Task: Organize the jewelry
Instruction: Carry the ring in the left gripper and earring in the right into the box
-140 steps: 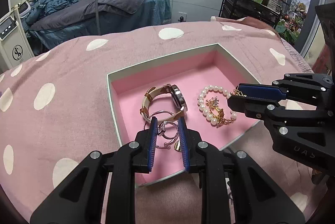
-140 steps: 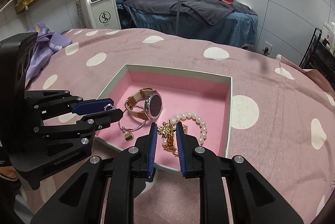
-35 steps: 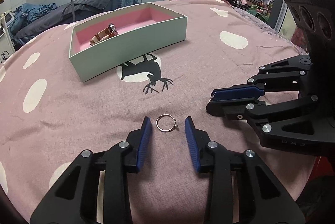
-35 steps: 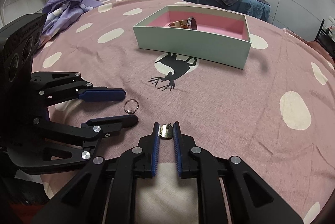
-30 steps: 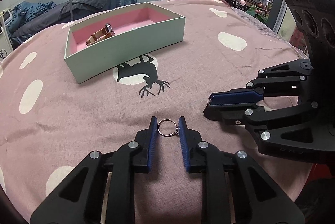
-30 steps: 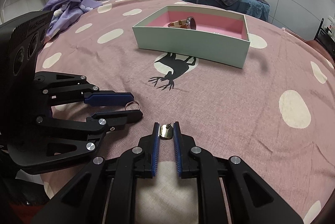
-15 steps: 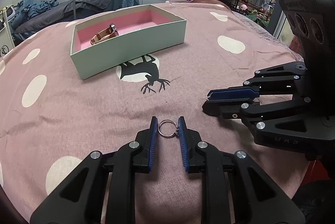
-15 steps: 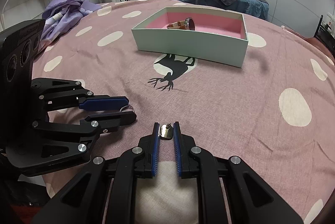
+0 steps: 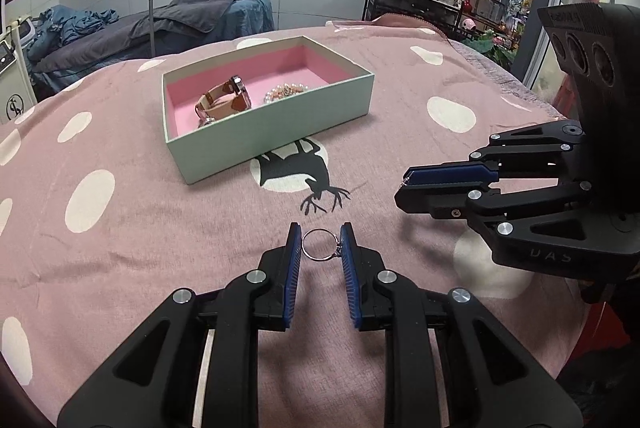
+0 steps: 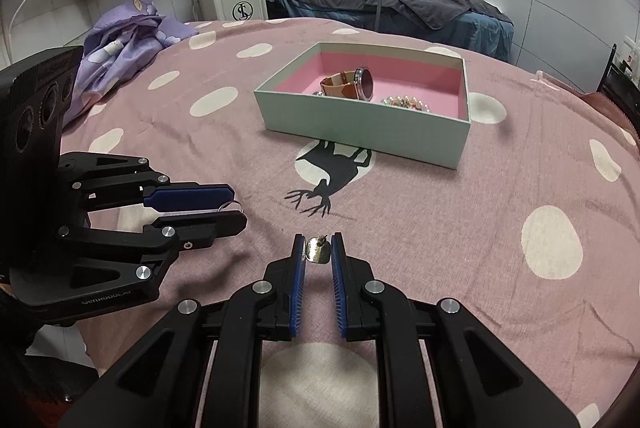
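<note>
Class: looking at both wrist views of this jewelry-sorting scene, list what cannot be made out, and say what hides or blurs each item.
- Box floor near its front: hidden by the near wall in both views.
- Pearl bracelet: only its top shows over the wall.
- Watch face: seen edge-on in the left wrist view.
- Gold piece in the right tongs: too small to identify.
- Ring stone in the left tongs: too small to tell.

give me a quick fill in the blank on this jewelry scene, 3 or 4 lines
1. The left gripper is shut on a silver ____.
2. The watch lies inside the ____, on pink lining.
3. The right gripper pinches a small gold ____.
4. Just in front of the box, the cloth has a black ____ print.

Missing words: ring; box; pendant; deer
</note>
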Demonstrator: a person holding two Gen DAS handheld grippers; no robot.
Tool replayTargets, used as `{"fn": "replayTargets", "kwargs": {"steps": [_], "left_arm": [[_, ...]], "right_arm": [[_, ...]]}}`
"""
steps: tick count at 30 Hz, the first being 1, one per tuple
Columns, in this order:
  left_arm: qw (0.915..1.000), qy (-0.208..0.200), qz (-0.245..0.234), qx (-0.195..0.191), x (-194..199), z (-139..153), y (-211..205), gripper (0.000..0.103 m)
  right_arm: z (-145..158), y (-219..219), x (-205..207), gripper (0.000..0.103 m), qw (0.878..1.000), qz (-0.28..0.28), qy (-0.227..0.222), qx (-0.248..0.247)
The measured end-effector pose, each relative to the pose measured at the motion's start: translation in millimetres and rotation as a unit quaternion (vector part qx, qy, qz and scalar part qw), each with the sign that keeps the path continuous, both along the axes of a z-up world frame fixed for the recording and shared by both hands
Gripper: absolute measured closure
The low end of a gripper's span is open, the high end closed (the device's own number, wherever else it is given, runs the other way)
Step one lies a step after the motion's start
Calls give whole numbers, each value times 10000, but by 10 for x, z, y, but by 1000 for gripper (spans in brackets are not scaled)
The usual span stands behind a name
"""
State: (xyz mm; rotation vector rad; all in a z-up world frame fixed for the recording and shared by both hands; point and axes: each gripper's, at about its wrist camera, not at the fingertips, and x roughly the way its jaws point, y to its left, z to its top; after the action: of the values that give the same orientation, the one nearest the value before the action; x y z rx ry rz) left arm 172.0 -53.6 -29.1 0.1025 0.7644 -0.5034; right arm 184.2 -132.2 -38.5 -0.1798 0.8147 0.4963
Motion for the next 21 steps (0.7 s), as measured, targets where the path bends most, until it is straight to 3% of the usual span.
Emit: {"fn": "replayTargets", "kwargs": {"steps": [10,21], "left_arm": [[9995,-240,176,-63,403,299,113,82],[9993,134,356,-59,1114,351,176,82]], "right_arm": [[288,86,330,91,9994,-55,-349,2],[410,199,876,91,9988,-177,-417,-197]]}}
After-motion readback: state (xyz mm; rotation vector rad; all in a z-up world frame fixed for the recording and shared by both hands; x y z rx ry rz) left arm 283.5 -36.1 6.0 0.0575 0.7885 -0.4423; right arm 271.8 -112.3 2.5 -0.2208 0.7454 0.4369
